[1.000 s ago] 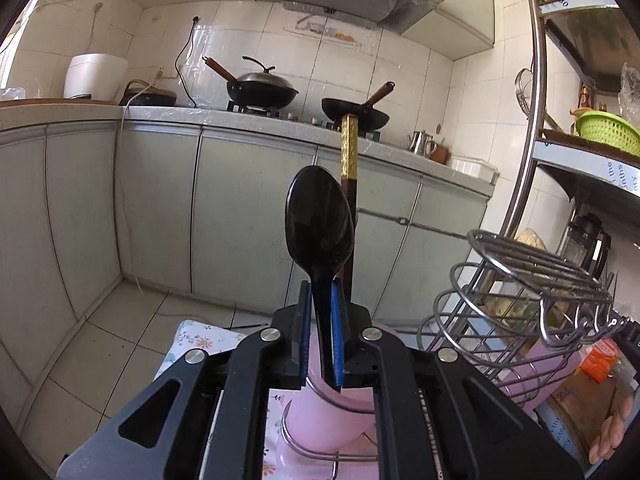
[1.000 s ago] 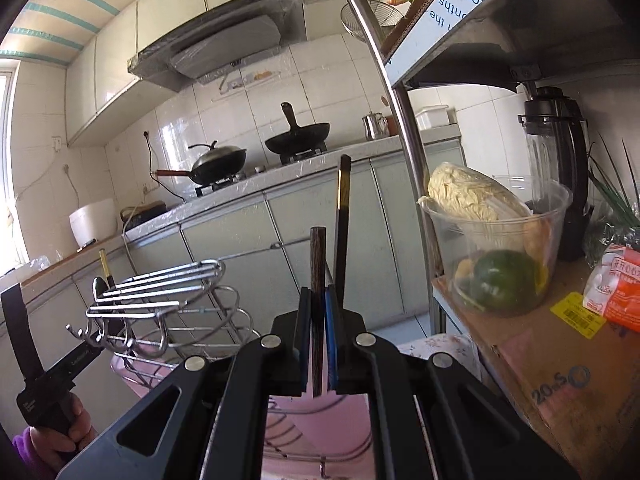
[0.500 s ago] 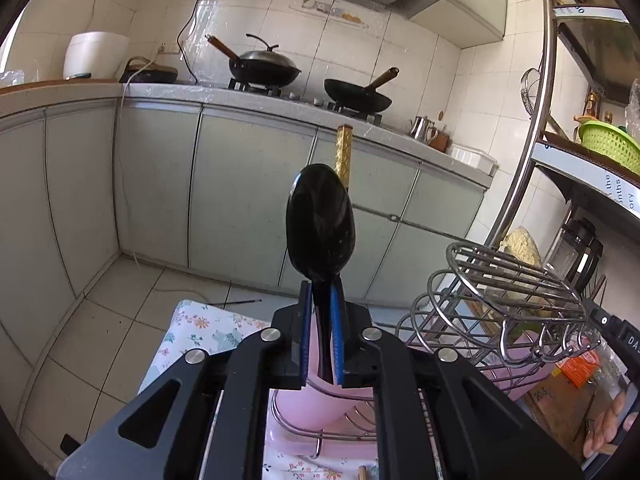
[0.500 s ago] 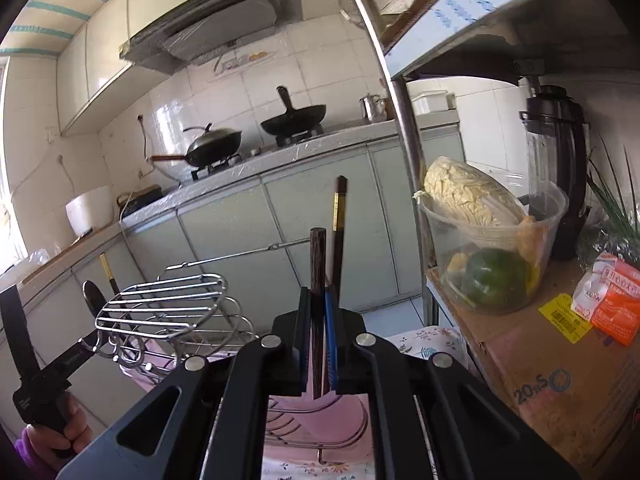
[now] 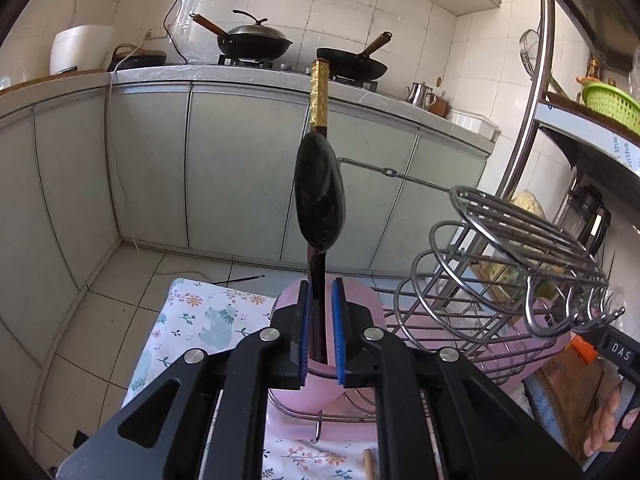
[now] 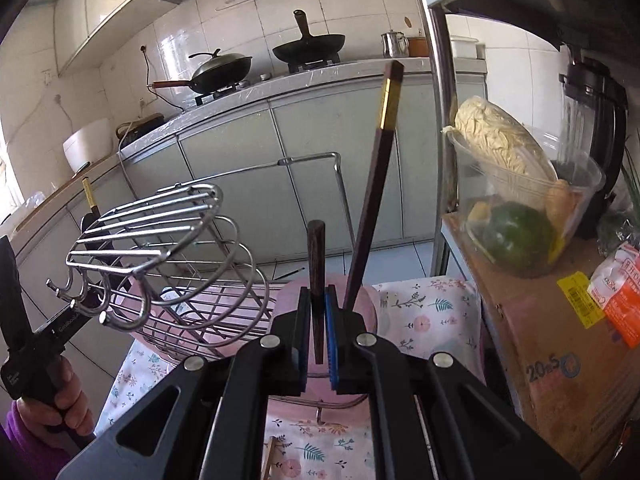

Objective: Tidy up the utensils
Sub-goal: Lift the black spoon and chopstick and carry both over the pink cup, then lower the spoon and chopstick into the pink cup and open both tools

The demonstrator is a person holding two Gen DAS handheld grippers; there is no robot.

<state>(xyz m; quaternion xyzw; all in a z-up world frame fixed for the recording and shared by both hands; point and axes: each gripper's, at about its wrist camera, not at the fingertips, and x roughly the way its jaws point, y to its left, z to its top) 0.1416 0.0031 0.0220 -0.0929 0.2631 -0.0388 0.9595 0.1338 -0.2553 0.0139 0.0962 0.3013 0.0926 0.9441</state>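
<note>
1. My left gripper [image 5: 320, 328] has just been opening: pads now clear of the black spoon [image 5: 319, 200], whose handle stands between them, already down in the pink cup [image 5: 288, 300] — looks like a release.
2. My right gripper [image 6: 318, 328] is clamped on a dark wooden handle [image 6: 317, 264] over its pink holder [image 6: 370, 312]; a gold-banded chopstick [image 6: 376, 176] leans there already.
3. Both cups sit in the wire rack [image 5: 520, 264] at the floral-clothed bench's far edge.
4. Spoon: glossy black bowl up, upright.

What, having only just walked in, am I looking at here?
A person is sorting utensils into pink cups with two handheld grippers. The left gripper has just been opening around a black spoon standing in one cup. The right gripper is shut on a chopstick at the other cup, beside a second chopstick.
</note>
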